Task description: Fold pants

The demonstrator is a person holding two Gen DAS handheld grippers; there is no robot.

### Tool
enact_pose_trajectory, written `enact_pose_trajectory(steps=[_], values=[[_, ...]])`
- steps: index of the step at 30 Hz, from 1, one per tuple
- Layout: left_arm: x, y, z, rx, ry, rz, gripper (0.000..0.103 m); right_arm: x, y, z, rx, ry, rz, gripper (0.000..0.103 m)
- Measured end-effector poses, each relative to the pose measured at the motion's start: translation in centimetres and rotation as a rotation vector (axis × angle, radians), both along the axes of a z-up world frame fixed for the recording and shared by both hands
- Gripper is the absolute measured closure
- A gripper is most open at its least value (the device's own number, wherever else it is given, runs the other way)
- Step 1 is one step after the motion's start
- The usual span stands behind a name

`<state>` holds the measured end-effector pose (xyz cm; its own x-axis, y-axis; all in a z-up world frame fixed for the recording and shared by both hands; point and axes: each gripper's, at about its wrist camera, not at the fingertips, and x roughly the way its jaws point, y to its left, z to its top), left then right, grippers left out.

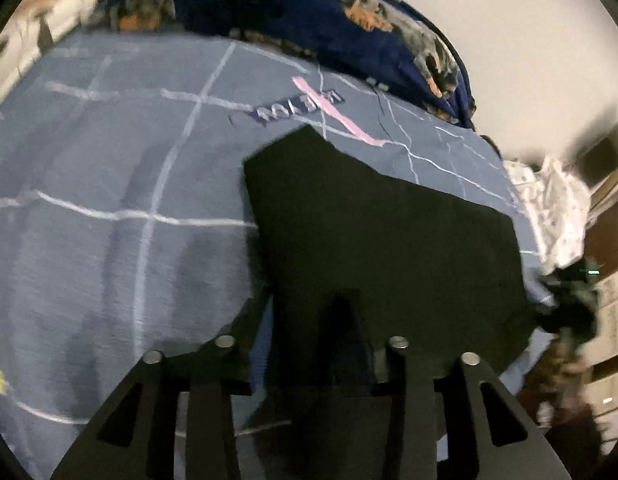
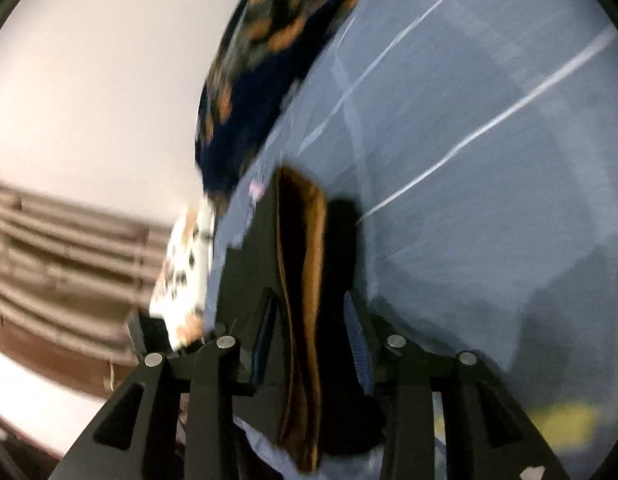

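Note:
The black pants (image 1: 389, 232) lie partly spread on a grey-blue bedsheet (image 1: 109, 160) with white grid lines. Their near edge rises into my left gripper (image 1: 317, 320), which is shut on the dark cloth filling the gap between its fingers. In the right wrist view a standing fold of the pants (image 2: 301, 280), black outside and brown inside, runs between the blue-padded fingers (image 2: 359, 340) of my right gripper (image 2: 309, 320), which is shut on it. Both views are blurred.
A dark blue blanket (image 1: 309, 12) with orange patches is bunched along the sheet's far edge, also seen as the blanket (image 2: 261, 60). A white patterned cloth (image 1: 557, 208) lies at the bed's right side. Brown slatted furniture (image 2: 61, 248) stands beyond the bed.

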<state>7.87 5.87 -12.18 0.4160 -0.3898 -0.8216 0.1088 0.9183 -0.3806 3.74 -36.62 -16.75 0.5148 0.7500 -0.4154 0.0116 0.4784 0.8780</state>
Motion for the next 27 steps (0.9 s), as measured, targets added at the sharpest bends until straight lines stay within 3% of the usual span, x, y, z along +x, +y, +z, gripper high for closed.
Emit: enact_pose_trajectory(steps=[3,5,7,14,17,23,24,26,27], values=[[-0.7,0.0,1.5,0.059,-0.06,0.008,0.051,-3.1,0.2,2.4,0.052,-0.043,0.056,0.068],[-1.6,0.7,2.4,0.031,-0.107,0.01,0.049,-4.8,1.3,1.8,0.127,0.005,0.078,0.068],[-2.2,1.2,2.6,0.005,-0.117,0.01,0.036,-5.8,2.3,0.2,0.153,0.075,0.067,0.068],[-2.8,1.3,1.0,-0.067,-0.081,-0.007,0.035,-5.0,2.6,-3.6,0.232,0.174,-0.033,0.071],[-3.1,1.7,0.6,-0.091,-0.062,0.003,0.035,-5.2,1.9,-2.7,0.204,0.152,-0.09,0.069],[-3.3,1.4,0.0,-0.07,-0.048,-0.009,0.035,-4.4,2.9,-0.9,0.102,0.104,-0.08,0.065],[-3.3,1.4,0.0,-0.066,-0.047,-0.009,0.035,-4.7,3.0,-0.7,0.069,0.094,-0.078,0.067],[-3.3,1.5,-0.1,-0.059,-0.041,-0.007,0.035,-4.5,3.7,0.1,-0.005,0.081,-0.072,0.09],[-3.2,1.6,-0.2,-0.059,-0.037,-0.002,0.035,-4.5,3.9,0.4,-0.013,0.075,-0.08,0.09]])
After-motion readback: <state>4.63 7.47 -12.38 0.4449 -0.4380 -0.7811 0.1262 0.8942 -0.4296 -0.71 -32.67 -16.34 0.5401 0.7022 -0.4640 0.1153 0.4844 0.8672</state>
